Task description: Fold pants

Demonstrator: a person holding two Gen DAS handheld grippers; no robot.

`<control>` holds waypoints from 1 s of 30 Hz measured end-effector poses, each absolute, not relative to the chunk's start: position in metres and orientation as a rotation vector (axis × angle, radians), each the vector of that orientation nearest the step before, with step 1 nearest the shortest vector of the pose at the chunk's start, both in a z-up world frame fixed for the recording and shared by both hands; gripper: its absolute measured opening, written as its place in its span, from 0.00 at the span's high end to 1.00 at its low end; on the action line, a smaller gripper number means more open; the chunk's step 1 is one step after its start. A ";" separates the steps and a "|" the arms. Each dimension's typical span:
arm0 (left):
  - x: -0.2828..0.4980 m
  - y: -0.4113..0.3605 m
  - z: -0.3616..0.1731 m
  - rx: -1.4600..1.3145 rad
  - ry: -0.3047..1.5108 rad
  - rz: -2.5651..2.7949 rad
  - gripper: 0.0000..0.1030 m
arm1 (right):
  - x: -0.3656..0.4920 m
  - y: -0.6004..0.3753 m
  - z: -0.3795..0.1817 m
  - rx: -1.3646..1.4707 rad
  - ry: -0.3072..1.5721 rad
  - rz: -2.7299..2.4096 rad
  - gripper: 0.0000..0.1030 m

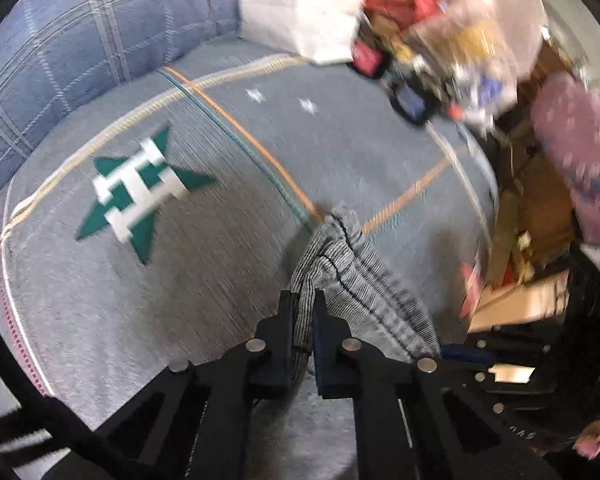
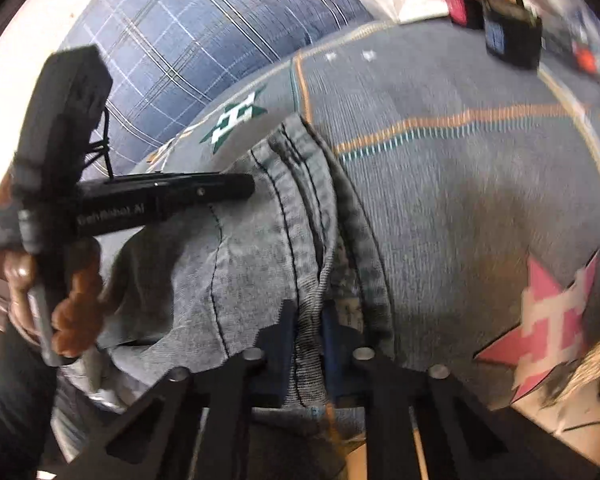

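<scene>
The pants are grey-blue denim with dark stitching. In the left wrist view a narrow stitched edge of the pants (image 1: 352, 264) rises from between the fingers of my left gripper (image 1: 304, 300), which is shut on it above the grey bedspread. In the right wrist view my right gripper (image 2: 306, 312) is shut on a seam of the pants (image 2: 260, 248), and the bunched denim spreads up and left. The left gripper's body (image 2: 156, 196) also shows there, held by a hand at the left, its tip against the denim.
A grey bedspread (image 1: 180, 300) with orange lines, a green star emblem (image 1: 136, 192) and a pink star emblem (image 2: 548, 316) lies beneath. A blue plaid pillow (image 1: 80, 40) lies behind. Cluttered boxes and bags (image 1: 440, 20) crowd the far right edge.
</scene>
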State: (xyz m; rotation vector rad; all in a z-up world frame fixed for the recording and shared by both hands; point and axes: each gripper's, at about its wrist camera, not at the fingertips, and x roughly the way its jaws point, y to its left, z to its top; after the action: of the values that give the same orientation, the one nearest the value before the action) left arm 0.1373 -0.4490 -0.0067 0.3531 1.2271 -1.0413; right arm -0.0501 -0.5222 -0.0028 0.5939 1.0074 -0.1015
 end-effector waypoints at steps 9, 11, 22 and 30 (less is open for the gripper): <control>0.189 -0.487 0.067 0.259 1.059 -0.973 0.93 | -0.012 -0.570 0.062 0.542 0.816 -0.151 0.93; 0.200 -0.503 0.065 0.270 1.058 -0.949 0.92 | -0.005 -0.582 0.069 0.528 0.793 -0.185 0.93; 0.168 -0.417 0.091 0.150 0.996 -1.012 0.42 | -0.004 -0.617 0.023 0.689 0.827 -0.257 0.89; 0.108 -0.200 0.104 -0.057 0.903 -0.653 0.33 | -0.049 -0.506 0.115 0.647 0.577 -0.042 0.11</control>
State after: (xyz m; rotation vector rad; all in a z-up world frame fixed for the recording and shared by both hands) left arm 0.1078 -0.2002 0.1036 -0.0567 0.9031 -0.6534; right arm -0.0490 -0.5057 0.1154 0.6467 0.5768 -0.0424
